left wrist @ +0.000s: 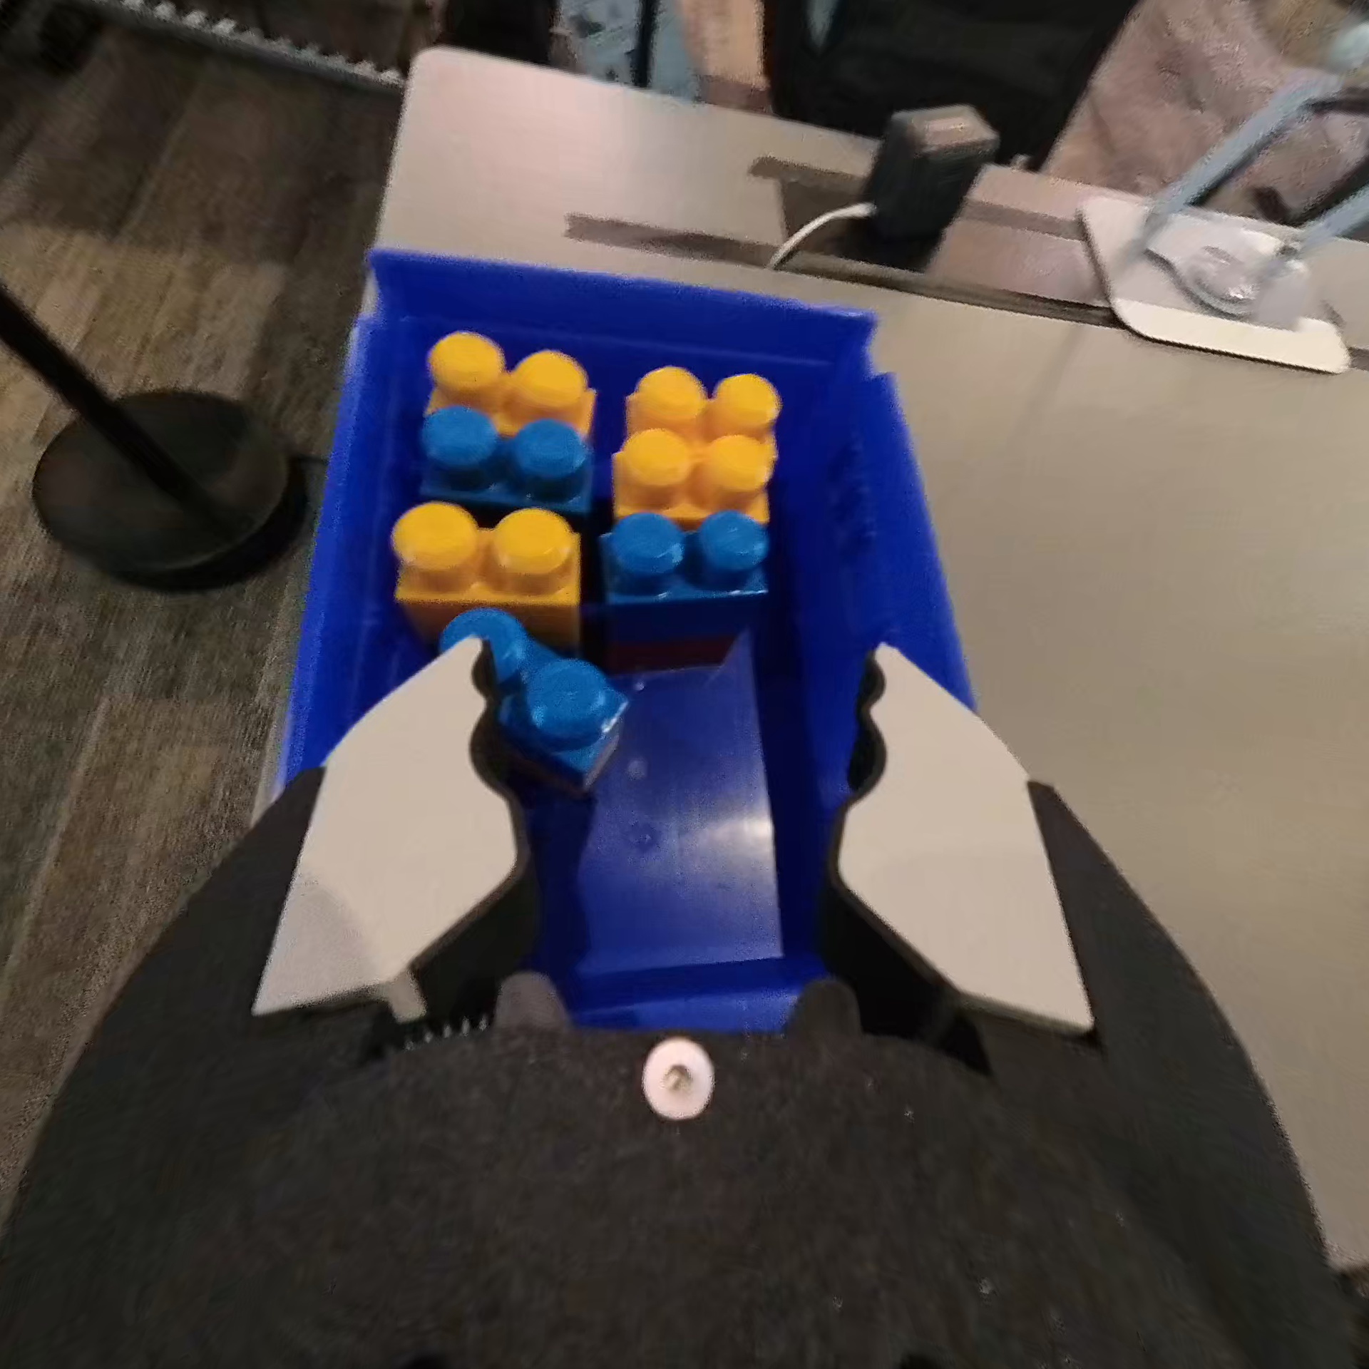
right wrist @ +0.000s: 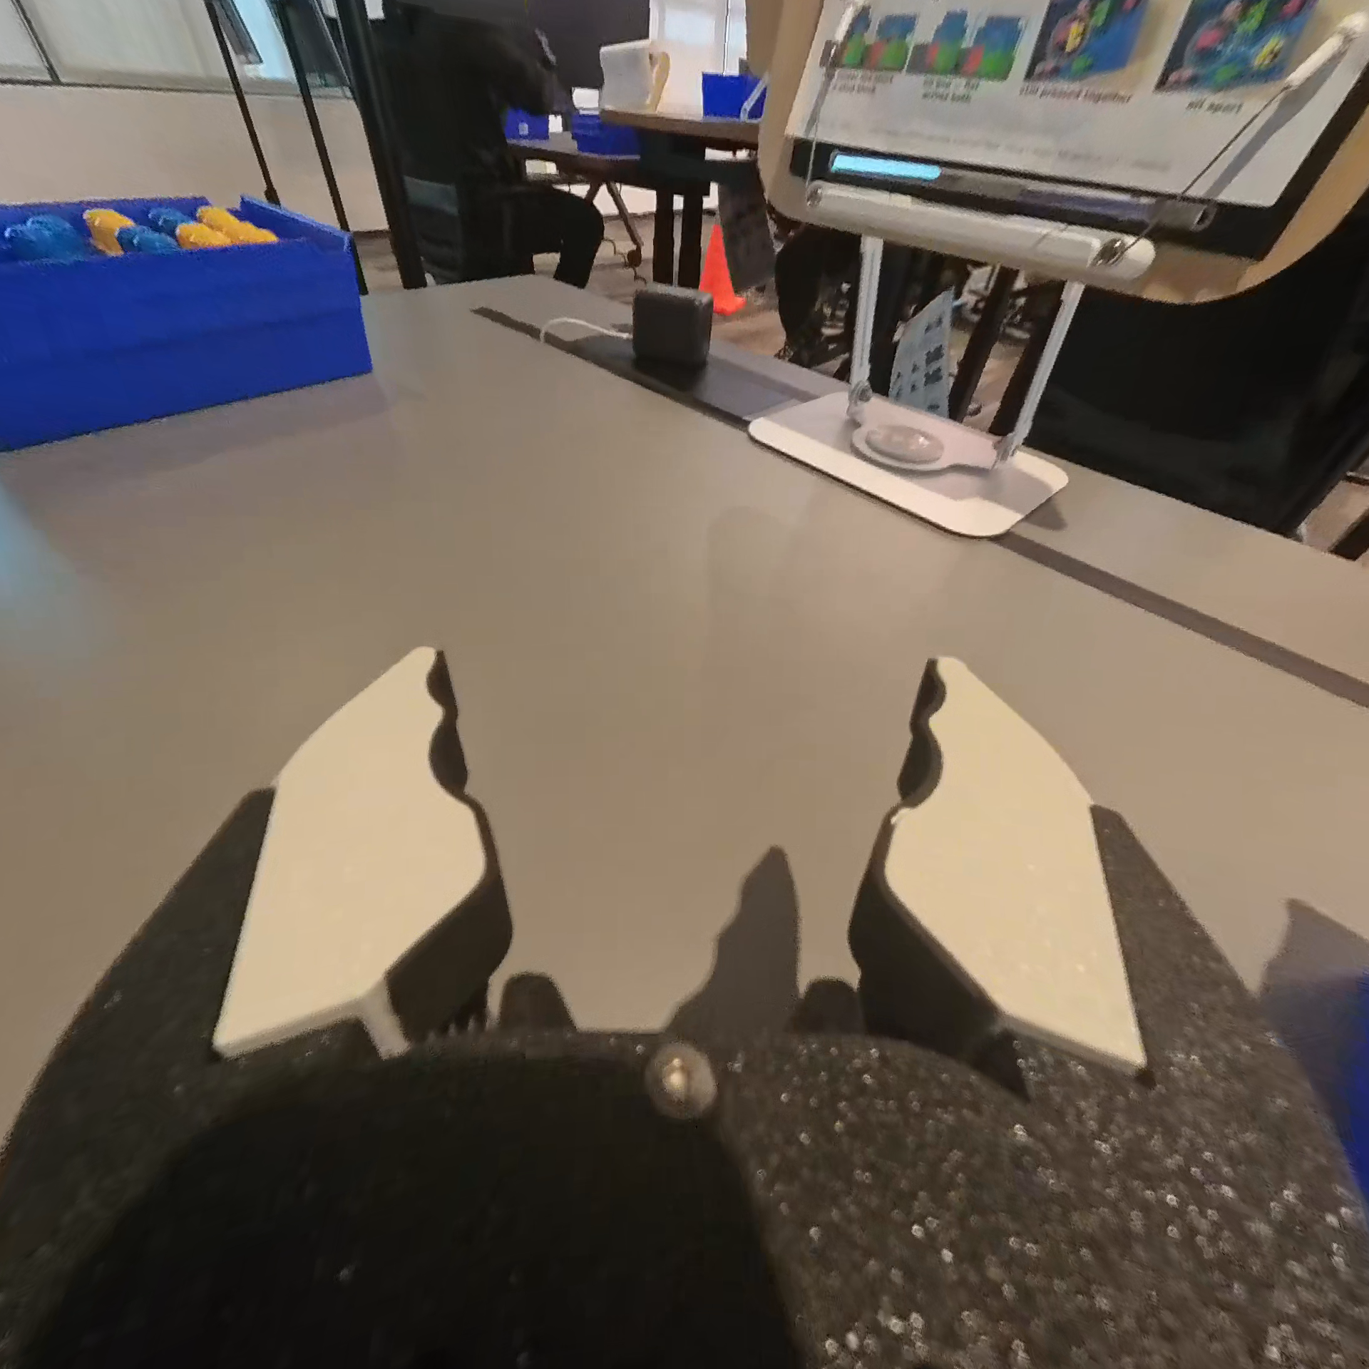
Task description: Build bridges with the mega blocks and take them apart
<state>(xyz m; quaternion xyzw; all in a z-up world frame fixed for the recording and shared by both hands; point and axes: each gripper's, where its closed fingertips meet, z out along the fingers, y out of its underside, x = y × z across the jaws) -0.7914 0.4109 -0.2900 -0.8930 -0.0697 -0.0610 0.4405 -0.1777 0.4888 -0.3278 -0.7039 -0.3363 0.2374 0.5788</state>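
Left wrist view puts me right above the blue bin [left wrist: 852, 518], which sits at the left edge of the grey table [left wrist: 1111, 593]. Inside it I count yellow blocks [left wrist: 485, 567] and blue blocks [left wrist: 685, 555] standing studs-up in two rows toward the far wall. One loose blue block [left wrist: 563, 715] lies tilted nearer to me, its far stud tucked behind the tip of my left finger [left wrist: 415, 815]; I cannot tell whether they touch. My left gripper [left wrist: 670, 663] hangs over the bin with its jaws spread wide and nothing between them but the bare bin floor. The bin's right wall runs close beside my right finger, so there is little room on that side.

Beyond the bin I see a small black box [left wrist: 926, 167] with a white cable on a dark strip in the table, and the white base of a stand [left wrist: 1215, 296]. Off the table to the left, a black pole on a round base [left wrist: 159, 489] stands on the floor.

In the right wrist view my right gripper [right wrist: 681, 667] is low over bare tabletop, jaws wide apart and empty, well apart from the bin at the far left. Ahead stands a tablet [right wrist: 1074, 96] on the stand, and farther back a person [right wrist: 474, 141] sits at another table near an orange cone [right wrist: 718, 270].
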